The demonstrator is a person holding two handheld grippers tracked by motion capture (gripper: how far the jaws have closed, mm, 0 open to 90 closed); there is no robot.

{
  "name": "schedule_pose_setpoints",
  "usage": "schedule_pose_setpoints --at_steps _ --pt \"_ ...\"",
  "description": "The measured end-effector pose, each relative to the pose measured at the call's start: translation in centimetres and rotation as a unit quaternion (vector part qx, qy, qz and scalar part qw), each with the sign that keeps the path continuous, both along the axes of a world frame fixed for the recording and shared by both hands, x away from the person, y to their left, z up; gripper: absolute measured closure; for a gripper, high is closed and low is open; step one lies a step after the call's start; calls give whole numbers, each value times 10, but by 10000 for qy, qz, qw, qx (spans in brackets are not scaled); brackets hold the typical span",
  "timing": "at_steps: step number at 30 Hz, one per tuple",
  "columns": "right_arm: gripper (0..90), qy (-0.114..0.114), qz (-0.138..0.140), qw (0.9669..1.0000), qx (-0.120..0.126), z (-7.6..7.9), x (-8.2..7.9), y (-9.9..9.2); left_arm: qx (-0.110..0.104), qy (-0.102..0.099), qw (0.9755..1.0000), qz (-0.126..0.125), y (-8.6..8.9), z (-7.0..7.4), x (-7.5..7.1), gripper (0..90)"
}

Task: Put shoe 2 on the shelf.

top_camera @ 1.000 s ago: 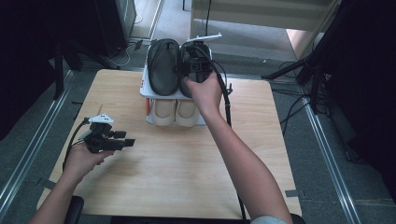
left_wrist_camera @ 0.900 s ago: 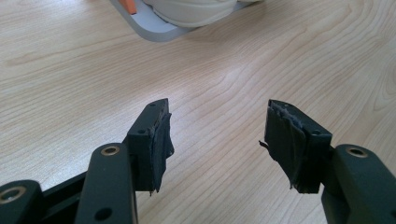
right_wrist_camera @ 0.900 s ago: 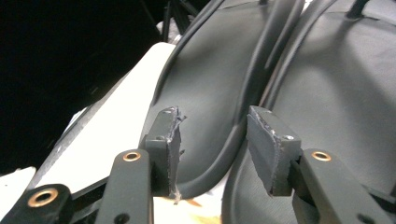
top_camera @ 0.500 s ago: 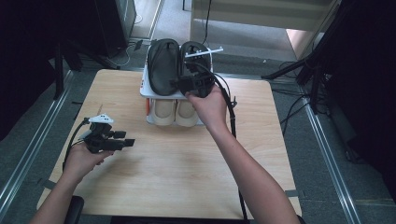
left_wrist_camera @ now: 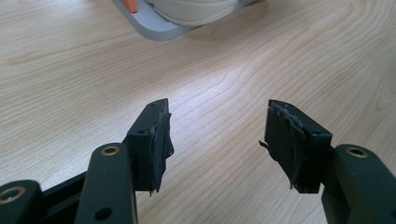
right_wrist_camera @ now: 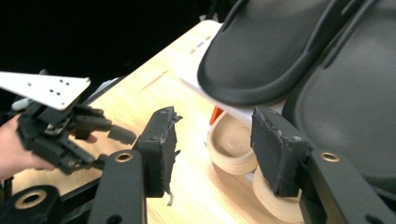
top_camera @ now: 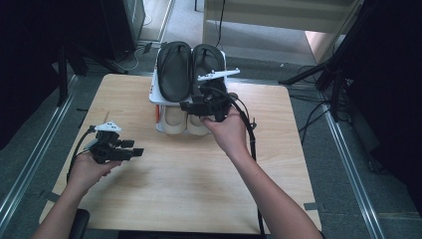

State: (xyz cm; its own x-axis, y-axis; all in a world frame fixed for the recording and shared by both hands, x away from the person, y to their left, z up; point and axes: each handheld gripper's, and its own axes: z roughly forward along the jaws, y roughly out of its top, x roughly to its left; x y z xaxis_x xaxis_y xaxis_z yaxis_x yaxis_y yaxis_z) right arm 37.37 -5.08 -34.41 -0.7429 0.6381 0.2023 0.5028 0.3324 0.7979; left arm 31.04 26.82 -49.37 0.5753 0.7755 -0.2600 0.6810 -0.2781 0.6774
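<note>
Fingers (left_wrist_camera: 156,137) of left gripper (top_camera: 139,151) parted wide, with nothing but bare table (top_camera: 199,194) between; held low over the left side, well apart from rack (top_camera: 154,94). Farther right, on top of rack, two black sandals side by side, left sandal (top_camera: 174,69) and right sandal (top_camera: 209,57), long axes running away from the person, near ends overhanging the front edge. Beneath, two beige slippers laid the same way, rounded ends toward the person, left slipper (top_camera: 174,119) just beside right slipper (right_wrist_camera: 231,142). Right again, right gripper (top_camera: 190,105) spread open as well, gripping nothing, just in front of rack at slipper level. Seen along its jaws: right slipper's near end straight ahead in the gap, untouched, left sandal (right_wrist_camera: 266,51) above and a little beyond the fingertips. Far nearer to both pairs than the left hand, so probably the one to make any coming grasp, by pushing ahead along that long axis. Against the earlier frames: no longer up on right sandal, but drawn back toward the person and lower; jaws just opening, nothing between them; left gripper unmoved; sandals and slippers where they were.
</note>
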Motion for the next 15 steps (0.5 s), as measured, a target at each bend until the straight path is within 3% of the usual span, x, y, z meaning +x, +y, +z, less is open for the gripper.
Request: schedule_pose_setpoints --at_steps 7,15 --pt "509 -186 260 9994 -142 -17 -13 -8 17 1 10000 -6 0 0 0 414" --pt "510 -146 413 9990 -57 -39 -25 -22 11 18 10000 12 0 0 0 414"
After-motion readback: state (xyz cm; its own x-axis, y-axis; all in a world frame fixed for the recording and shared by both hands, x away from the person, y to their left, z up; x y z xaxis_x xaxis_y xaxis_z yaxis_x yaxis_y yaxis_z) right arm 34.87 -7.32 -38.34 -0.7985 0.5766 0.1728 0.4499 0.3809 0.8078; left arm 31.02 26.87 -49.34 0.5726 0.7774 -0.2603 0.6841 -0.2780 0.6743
